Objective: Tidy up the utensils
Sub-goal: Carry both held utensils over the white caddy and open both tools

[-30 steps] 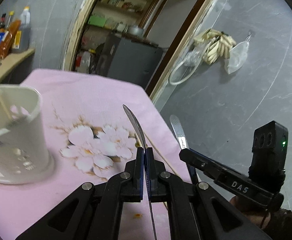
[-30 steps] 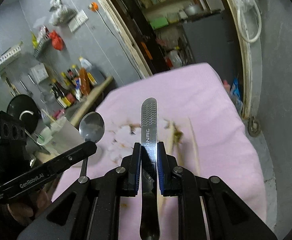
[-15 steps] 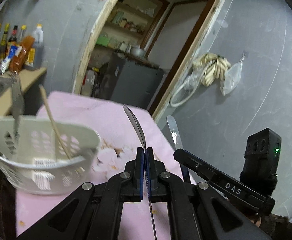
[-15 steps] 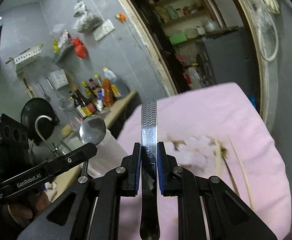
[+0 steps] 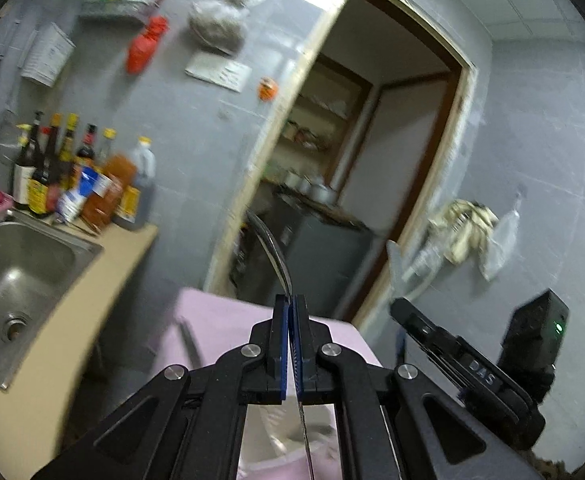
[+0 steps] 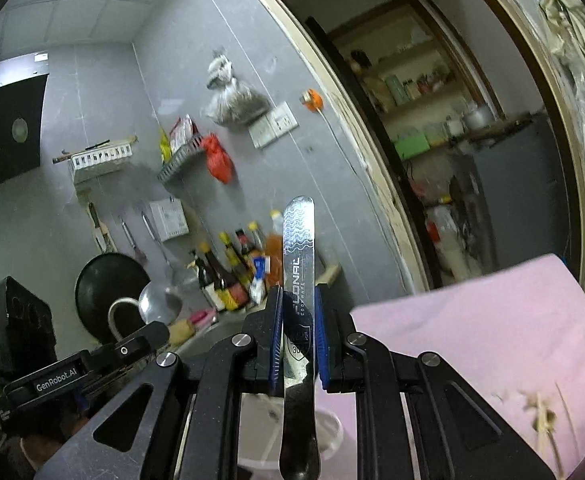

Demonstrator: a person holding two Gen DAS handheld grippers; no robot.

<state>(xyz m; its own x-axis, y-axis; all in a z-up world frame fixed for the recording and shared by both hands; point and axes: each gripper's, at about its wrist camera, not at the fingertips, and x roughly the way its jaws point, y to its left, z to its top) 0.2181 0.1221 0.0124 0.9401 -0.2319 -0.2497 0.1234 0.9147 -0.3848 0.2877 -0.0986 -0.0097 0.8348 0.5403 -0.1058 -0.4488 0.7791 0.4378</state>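
Note:
My left gripper (image 5: 291, 312) is shut on a metal spoon (image 5: 270, 246), seen edge-on, its bowl pointing up. My right gripper (image 6: 298, 312) is shut on the flat steel handle of a utensil (image 6: 299, 248) marked with lettering, handle end up; its working end is hidden below. Both grippers are tilted up above the white utensil holder (image 6: 328, 432), whose rim shows under the fingers, also in the left wrist view (image 5: 268, 440). The right gripper shows in the left wrist view (image 5: 464, 360), and the left gripper in the right wrist view (image 6: 92, 364).
A pink floral tablecloth (image 6: 472, 332) covers the table; wooden chopsticks (image 6: 544, 428) lie on it at right. A steel sink (image 5: 16, 280) and counter with sauce bottles (image 5: 76, 176) stand to the left. A doorway (image 5: 352, 168) lies behind.
Both grippers have tilted upward and moved over the white holder, keeping their utensils. The table has dropped low in both views; the wall, sink and doorway now fill them.

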